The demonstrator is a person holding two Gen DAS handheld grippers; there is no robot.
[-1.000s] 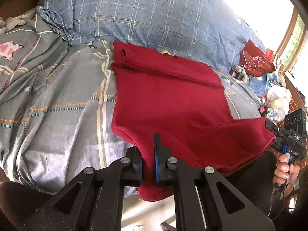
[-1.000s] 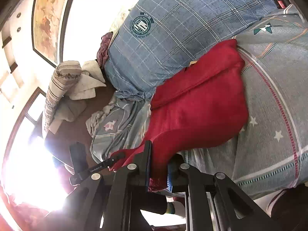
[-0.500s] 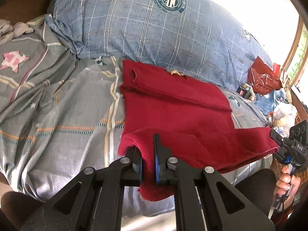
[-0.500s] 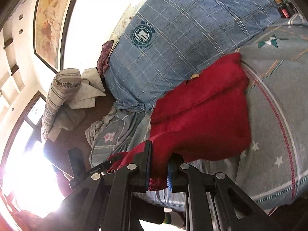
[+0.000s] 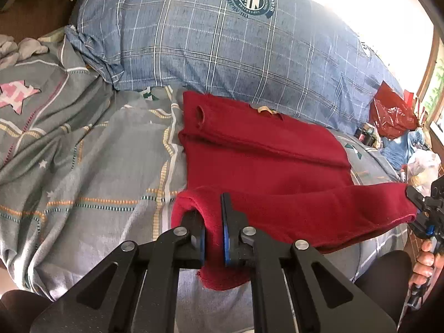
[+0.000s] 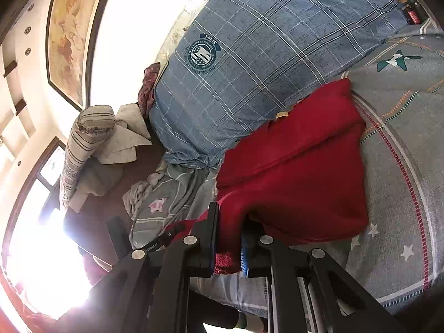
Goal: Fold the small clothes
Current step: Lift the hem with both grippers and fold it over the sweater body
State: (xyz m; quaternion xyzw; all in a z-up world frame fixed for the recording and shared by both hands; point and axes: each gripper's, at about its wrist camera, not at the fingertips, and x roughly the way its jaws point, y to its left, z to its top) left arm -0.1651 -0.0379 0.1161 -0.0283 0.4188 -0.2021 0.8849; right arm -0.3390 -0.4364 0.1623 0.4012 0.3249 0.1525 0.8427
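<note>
A dark red garment (image 5: 266,152) lies on the grey patterned bedsheet (image 5: 83,172), its far end folded over near the blue plaid pillow. My left gripper (image 5: 213,222) is shut on the garment's near left hem corner and holds it raised and rolled over the body. My right gripper (image 6: 229,238) is shut on the other near hem corner; it also shows at the right edge of the left wrist view (image 5: 424,208). The hem stretches as a band between both grippers. In the right wrist view the garment (image 6: 299,166) spreads away from the fingers.
A large blue plaid pillow (image 5: 222,41) lies behind the garment. A red plastic bag (image 5: 391,113) and clutter sit at the far right. Crumpled cloths and a striped bolster (image 6: 86,141) lie beyond the bed's left side. The bed's near edge is just below the grippers.
Both grippers have carried the near hem forward over the garment toward the pillow, so the near part now folds over the body. The grips have not changed.
</note>
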